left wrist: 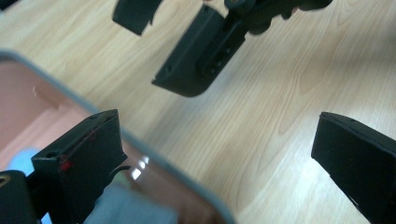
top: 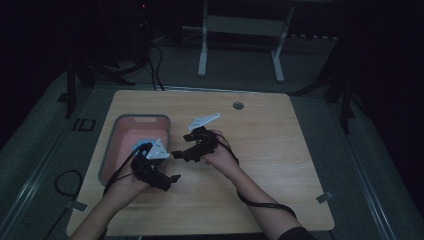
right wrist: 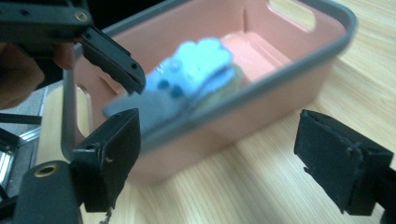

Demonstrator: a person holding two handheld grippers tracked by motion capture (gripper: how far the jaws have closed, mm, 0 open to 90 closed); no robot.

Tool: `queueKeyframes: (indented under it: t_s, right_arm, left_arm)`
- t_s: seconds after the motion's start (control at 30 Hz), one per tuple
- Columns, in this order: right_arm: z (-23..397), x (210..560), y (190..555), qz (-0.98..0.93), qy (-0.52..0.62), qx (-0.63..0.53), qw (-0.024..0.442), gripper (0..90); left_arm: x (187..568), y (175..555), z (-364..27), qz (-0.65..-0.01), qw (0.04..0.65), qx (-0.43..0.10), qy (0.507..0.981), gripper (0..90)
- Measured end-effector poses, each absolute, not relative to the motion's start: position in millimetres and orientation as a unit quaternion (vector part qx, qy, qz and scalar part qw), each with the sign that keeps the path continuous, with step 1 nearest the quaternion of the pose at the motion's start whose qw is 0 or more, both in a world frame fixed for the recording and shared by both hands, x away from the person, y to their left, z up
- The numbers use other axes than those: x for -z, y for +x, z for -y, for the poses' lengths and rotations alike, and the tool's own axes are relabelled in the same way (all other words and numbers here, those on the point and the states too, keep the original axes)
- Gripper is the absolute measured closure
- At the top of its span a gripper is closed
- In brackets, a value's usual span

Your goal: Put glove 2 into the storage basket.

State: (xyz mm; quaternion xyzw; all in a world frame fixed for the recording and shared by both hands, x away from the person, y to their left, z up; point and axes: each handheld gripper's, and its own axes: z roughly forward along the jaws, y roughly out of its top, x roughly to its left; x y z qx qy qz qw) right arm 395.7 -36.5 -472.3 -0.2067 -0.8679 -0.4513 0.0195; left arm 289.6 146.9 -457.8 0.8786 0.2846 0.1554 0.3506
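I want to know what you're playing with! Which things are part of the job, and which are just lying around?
Part of the job:
pink bin
blue and grey cloth thing lying inside it
left gripper, jaws open, nothing in them
right gripper, jaws open, nothing in them

Just lying about:
wooden table
white frame on the floor behind

The blue cloth thing (right wrist: 198, 65) in the pink bin (right wrist: 299, 88) is blurry in the right gripper view, and the bin's near wall covers its lower part, so can't tell what it actually is. In the left gripper view the bin (left wrist: 154, 163) gets cut off at the left and bottom edges. The high view is too dim to make out the bin's contents.
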Motion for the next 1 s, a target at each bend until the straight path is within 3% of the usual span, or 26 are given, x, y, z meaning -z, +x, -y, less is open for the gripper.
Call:
queueKeyframes:
  t_s: [1.0]
  right_arm:
    - [135,506,376,0.867,-0.239,0.437,-0.013,14.2]
  left_arm:
    - [481,281,-70,-0.211,0.388,-0.111,0.89,2.4]
